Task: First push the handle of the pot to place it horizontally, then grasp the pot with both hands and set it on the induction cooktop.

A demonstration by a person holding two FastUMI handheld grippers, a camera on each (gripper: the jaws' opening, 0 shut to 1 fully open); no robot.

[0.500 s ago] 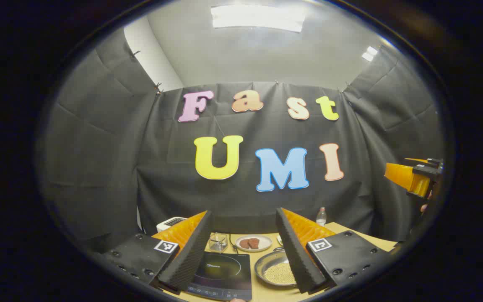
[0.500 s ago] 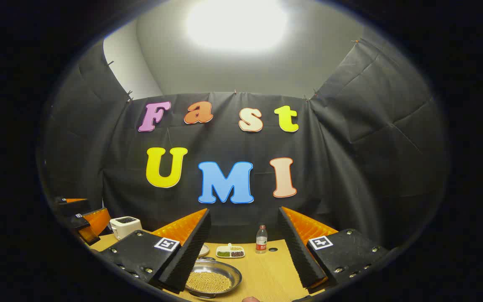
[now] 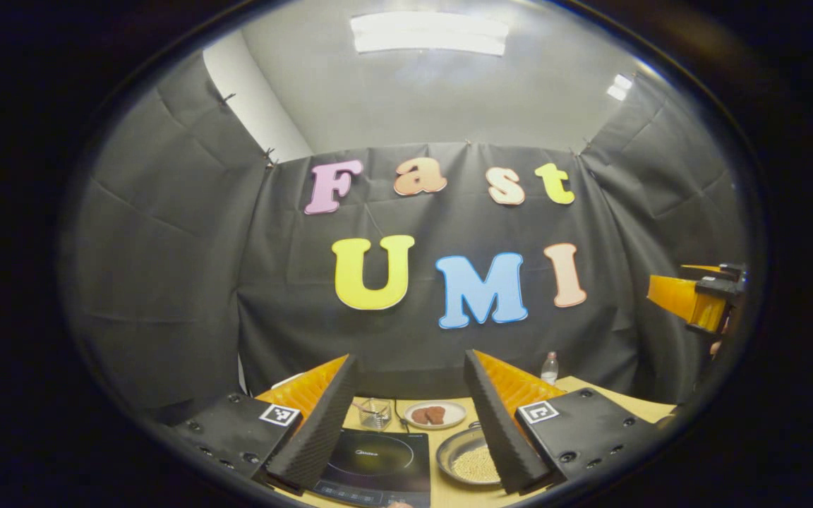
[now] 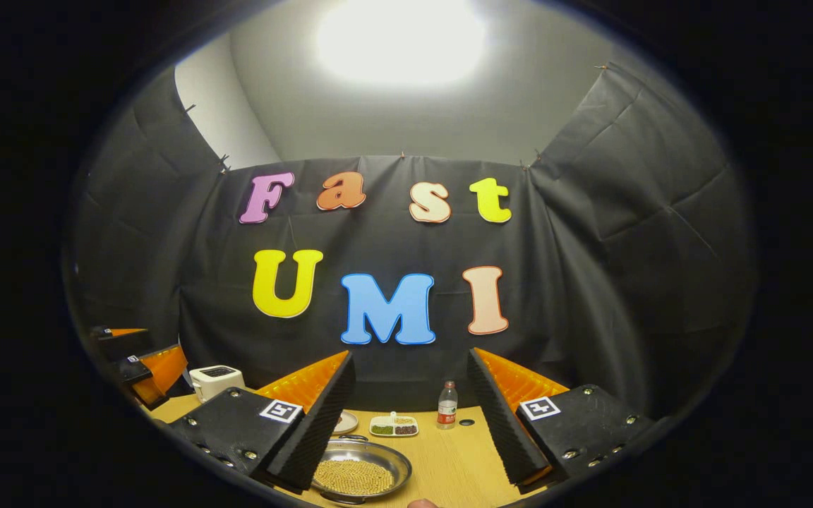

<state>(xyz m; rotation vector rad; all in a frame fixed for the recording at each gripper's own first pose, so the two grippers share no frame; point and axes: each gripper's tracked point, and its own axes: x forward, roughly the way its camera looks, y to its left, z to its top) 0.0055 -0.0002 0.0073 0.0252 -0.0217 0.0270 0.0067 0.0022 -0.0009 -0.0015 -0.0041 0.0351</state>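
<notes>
In the left gripper view, the left gripper sits at the bottom centre of the frame with its two fingers spread wide and nothing between them. Just beyond the fingertips, low in the frame, the black induction cooktop lies flat on the wooden table. Immediately to its right, at lower centre-right, stands the pot, a shallow metal pan filled with small pale beans; its right side is hidden behind the right-hand finger, and pot and cooktop lie side by side without touching. Farther back on the table are a small glass cup, a white plate carrying brown pieces, and, nearer the cloth wall, a plastic bottle. At the far right edge of the frame, the right gripper is held up well above the table.

In the right gripper view, the right gripper is at bottom centre, its fingers likewise wide apart and empty. The pot shows at lower left of centre, partly behind the left-hand finger. Behind it sit a divided white dish and the bottle. A white toaster stands at the lower left, with the left gripper beside it at the left edge.
</notes>
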